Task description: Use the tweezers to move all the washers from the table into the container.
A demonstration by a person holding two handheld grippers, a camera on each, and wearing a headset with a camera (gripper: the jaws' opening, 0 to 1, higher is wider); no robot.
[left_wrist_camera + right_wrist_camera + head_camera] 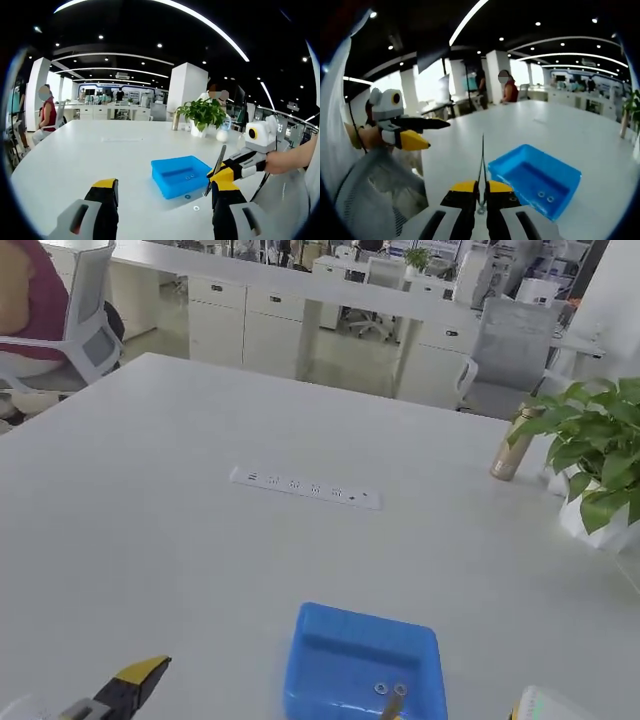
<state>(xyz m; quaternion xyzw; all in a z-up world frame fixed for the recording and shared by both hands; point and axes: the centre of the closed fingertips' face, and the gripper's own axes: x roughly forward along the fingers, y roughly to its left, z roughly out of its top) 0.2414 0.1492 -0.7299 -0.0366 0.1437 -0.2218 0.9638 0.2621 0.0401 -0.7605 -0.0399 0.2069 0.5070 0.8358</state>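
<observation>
Right tool (481, 188): pinched narrow on the tweezers (482, 160), which point toward 12 o'clock in the right gripper view; whether the tips carry a washer is too small to tell.
Left tool (164, 181): jaws wide, holding nothing; in the head view it hangs at 9 o'clock of the container.
Container (340, 640): blue tray on the worktop (200, 540), at 6 o'clock of the power strip (305, 487).
Done: two washers inside (380, 689), side by side by the near wall.
Left: two loose washers (187, 196) on the worktop at 5 o'clock of the container in the left gripper view, just beside it and near the tweezers' tips.
Progress: roughly halfway, judging by what shows.
</observation>
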